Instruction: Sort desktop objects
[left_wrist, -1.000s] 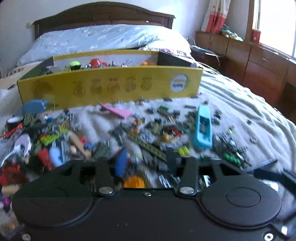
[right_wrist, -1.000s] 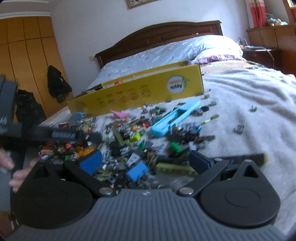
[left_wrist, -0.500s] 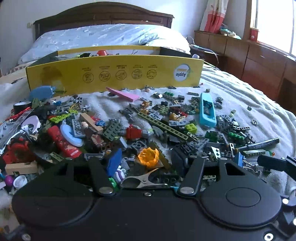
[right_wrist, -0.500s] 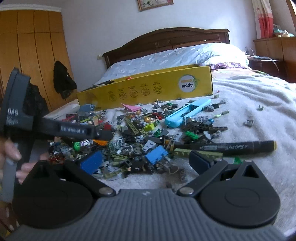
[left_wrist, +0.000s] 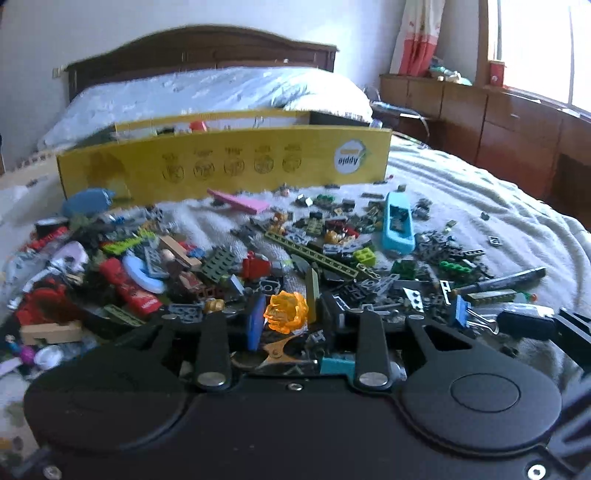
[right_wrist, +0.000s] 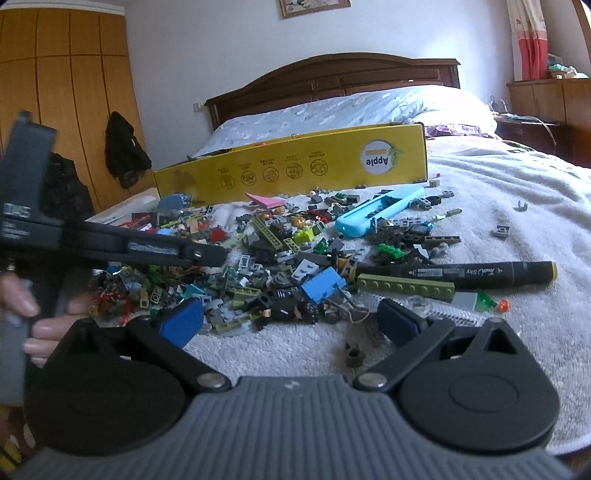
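We see left gripper (left_wrist: 293, 317) jaws closing around translucent orange piece (left_wrist: 286, 312) in toy pile (left_wrist: 229, 258) on bed — contact unclear. Right gripper (right_wrist: 291, 321) jaws spread, nothing between, near blue binder clip (right_wrist: 325, 284).

A bed (right_wrist: 517, 206) under a white blanket is carrying a heap of small building bricks (right_wrist: 280, 258); a yellow box (right_wrist: 295, 170) is standing behind the heap, a light-blue case (right_wrist: 376, 214) and black marker (right_wrist: 461, 275) are lying among the bricks, and a pillow (left_wrist: 207, 96) is lying by the headboard.
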